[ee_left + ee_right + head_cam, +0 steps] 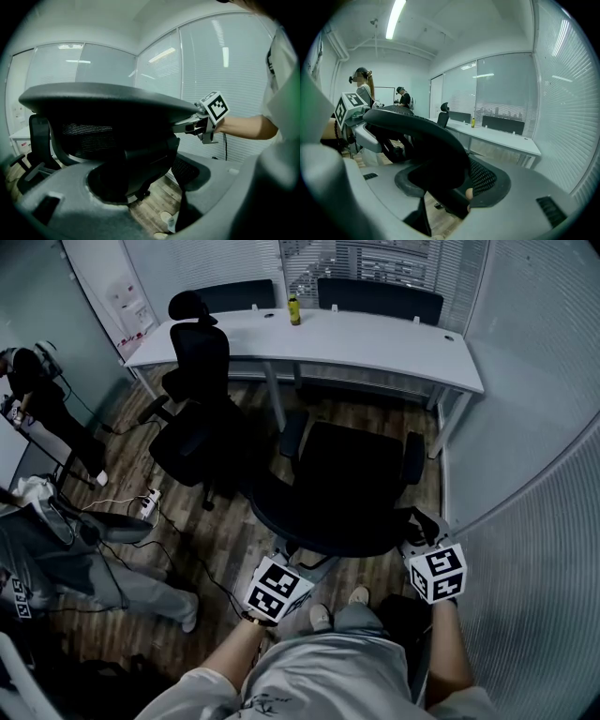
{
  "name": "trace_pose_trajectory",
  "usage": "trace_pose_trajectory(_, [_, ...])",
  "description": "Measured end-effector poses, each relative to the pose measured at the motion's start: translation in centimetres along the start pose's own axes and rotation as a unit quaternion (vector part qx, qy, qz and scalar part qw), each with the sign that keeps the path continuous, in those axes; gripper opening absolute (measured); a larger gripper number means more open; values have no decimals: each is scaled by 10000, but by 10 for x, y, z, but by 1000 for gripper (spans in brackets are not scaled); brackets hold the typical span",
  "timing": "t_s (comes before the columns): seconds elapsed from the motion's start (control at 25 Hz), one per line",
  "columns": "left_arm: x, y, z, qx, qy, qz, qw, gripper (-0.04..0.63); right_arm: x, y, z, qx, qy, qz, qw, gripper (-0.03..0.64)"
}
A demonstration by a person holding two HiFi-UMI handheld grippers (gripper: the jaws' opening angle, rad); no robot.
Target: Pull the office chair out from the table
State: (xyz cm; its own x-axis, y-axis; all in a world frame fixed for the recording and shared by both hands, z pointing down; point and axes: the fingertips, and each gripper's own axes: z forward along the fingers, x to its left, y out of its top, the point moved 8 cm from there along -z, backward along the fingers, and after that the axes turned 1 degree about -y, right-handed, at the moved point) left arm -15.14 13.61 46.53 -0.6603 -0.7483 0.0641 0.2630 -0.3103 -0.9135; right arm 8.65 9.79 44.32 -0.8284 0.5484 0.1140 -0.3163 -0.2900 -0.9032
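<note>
The black office chair (pixel 347 484) stands a little way back from the white table (pixel 375 345), its seat toward the table and its backrest toward me. My left gripper (pixel 292 557) grips the left end of the backrest's top edge, and my right gripper (pixel 419 529) grips the right end. In the left gripper view the chair's curved top rim (pixel 103 99) passes between the jaws, with the right gripper (pixel 199 125) clamped on its far end. In the right gripper view the mesh backrest (pixel 424 133) fills the jaws, and the left gripper (pixel 358 123) holds the other end.
A second black chair (pixel 192 418) stands to the left by the table. A yellow bottle (pixel 294 310) sits on the tabletop. Two people (pixel 37 399) (pixel 94 563) are at the left, with cables and a power strip (pixel 148 505) on the wood floor. A glass wall (pixel 534 456) runs close on the right.
</note>
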Motion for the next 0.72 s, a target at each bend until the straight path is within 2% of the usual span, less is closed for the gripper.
trace_pose_trajectory(0.72, [-54,-6,-14,81,148,-56,9998,293,3,-18,-44,7,227,-24,9997,209])
